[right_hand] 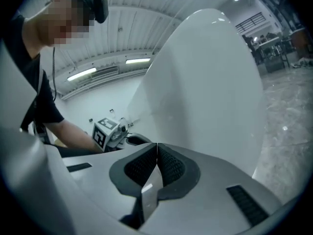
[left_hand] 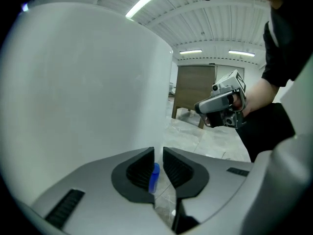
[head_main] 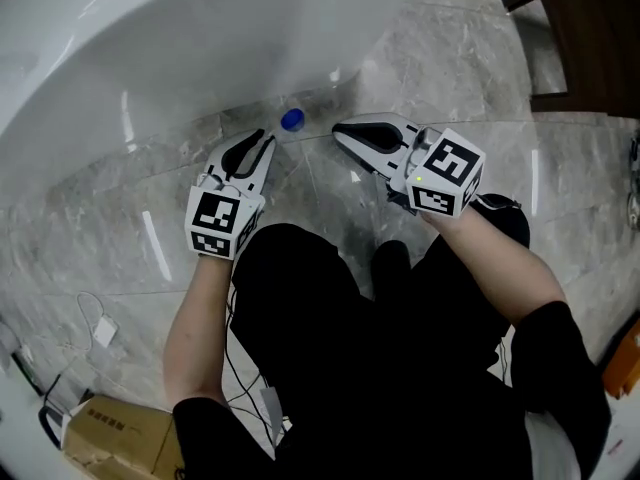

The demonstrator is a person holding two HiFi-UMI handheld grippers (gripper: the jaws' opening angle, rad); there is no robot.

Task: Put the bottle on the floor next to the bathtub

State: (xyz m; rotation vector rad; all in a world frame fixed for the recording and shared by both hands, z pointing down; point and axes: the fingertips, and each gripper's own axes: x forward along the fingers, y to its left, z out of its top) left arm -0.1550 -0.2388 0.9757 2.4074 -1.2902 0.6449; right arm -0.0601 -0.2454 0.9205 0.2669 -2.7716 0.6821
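A clear bottle with a blue cap (head_main: 291,120) sits on the marble floor right at the foot of the white bathtub (head_main: 150,38). My left gripper (head_main: 266,140) hovers just short of it on the left, jaws a narrow gap apart. In the left gripper view the blue cap (left_hand: 154,176) shows through that gap (left_hand: 158,160), beyond the pads and untouched. To the bottle's right, my right gripper (head_main: 340,130) is shut and empty; its pads meet at the tips (right_hand: 157,153). The tub wall (right_hand: 210,82) fills much of the right gripper view.
A dark wooden cabinet (head_main: 580,38) stands at the far right. By the person's legs lie a cardboard box (head_main: 110,438) and loose white cables (head_main: 95,328). An orange object (head_main: 625,363) is at the right edge. Grey marble floor (head_main: 120,228) spreads to the left.
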